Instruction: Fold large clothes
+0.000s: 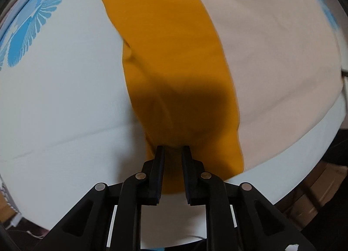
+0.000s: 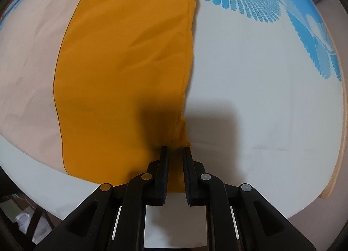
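Observation:
A large garment lies flat on the bed, made of a mustard-orange panel (image 1: 169, 55) and cream cloth (image 1: 271, 55). My left gripper (image 1: 173, 149) points down over the orange panel's near end, close to its lower hem. Its jaws stand a narrow gap apart, with orange cloth showing through the gap and nothing visibly pinched. In the right wrist view the orange panel (image 2: 126, 66) sits beside cream cloth (image 2: 28, 55). My right gripper (image 2: 176, 149) hovers over that panel's near right corner, its jaws also slightly apart and open.
The white bedsheet (image 1: 61, 98) has a blue feather print (image 1: 28, 31) at its far side, seen as the feather print (image 2: 261, 0) in the right wrist view. The bed's near edge runs just behind the grippers. Cardboard boxes (image 1: 315, 190) stand beyond it. A wooden rim (image 2: 336, 164) borders the right.

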Demonstrator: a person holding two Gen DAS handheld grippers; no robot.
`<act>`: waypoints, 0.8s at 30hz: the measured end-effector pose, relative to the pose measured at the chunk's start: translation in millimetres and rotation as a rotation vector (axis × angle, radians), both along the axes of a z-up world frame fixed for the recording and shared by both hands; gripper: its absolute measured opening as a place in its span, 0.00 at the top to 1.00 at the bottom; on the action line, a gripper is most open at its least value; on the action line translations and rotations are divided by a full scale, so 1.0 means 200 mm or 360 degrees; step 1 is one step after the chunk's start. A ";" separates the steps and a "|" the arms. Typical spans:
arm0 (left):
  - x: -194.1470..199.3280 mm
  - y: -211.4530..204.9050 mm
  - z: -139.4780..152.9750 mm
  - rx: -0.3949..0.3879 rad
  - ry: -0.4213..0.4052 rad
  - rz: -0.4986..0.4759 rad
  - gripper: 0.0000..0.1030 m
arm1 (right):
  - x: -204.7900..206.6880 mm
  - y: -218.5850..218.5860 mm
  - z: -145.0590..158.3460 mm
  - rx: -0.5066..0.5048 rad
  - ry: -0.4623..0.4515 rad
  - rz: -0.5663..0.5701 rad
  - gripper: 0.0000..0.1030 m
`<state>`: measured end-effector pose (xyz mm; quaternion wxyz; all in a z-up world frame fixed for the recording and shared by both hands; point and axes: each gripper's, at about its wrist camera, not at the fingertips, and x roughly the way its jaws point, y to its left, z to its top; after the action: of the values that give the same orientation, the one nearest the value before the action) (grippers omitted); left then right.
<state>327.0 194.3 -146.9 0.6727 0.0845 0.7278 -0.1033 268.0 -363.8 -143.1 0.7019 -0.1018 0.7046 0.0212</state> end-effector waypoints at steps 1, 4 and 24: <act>0.00 -0.01 0.01 0.0005 -0.0018 -0.0002 0.86 | 0.00 -0.01 0.01 -0.0004 -0.0004 -0.0008 0.87; 0.00 -0.02 0.09 0.0008 -0.0110 0.0006 0.86 | 0.00 0.00 0.09 -0.0042 -0.0086 -0.0022 0.87; 0.20 -0.57 0.27 -0.0139 -0.0448 -0.0162 0.83 | 0.03 1.16 0.09 0.0157 -0.0363 0.0762 0.86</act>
<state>366.3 80.7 -91.9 0.7649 0.1057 0.6160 -0.1558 274.8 -132.7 -125.2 0.7558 -0.2331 0.5750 0.2093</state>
